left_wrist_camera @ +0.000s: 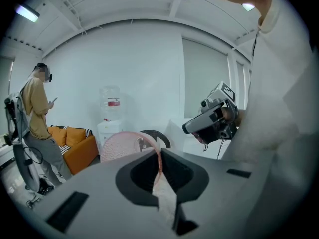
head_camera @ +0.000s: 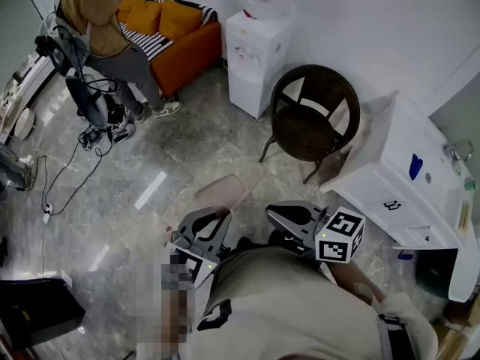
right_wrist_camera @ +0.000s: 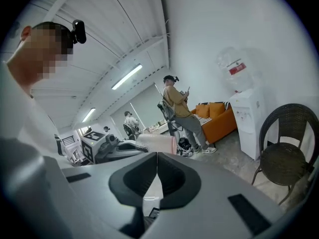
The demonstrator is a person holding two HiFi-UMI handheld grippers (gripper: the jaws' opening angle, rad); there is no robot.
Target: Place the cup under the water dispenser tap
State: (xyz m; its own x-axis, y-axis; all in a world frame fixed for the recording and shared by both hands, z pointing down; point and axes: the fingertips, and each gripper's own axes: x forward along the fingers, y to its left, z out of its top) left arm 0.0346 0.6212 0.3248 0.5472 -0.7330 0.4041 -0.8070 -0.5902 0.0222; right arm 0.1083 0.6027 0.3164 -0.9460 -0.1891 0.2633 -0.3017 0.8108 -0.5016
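Note:
A translucent pink cup [head_camera: 225,192] hangs in front of me over the floor, and my left gripper [head_camera: 217,216] is shut on its rim. In the left gripper view the cup [left_wrist_camera: 124,144] sticks out to the left, its thin wall pinched between the jaws of the left gripper [left_wrist_camera: 159,156]. My right gripper [head_camera: 281,211] hovers beside it on the right, shut with nothing held; its jaws meet in the right gripper view [right_wrist_camera: 157,157]. The white water dispenser [head_camera: 256,49], bottle on top, stands far ahead against the wall. Its tap area is too small to make out.
A dark wicker chair [head_camera: 315,112] stands right of the dispenser. A white cabinet [head_camera: 405,178] fills the right side. An orange sofa [head_camera: 176,40] and a standing person [head_camera: 105,28] are at the back left, with cables [head_camera: 67,178] and equipment on the floor.

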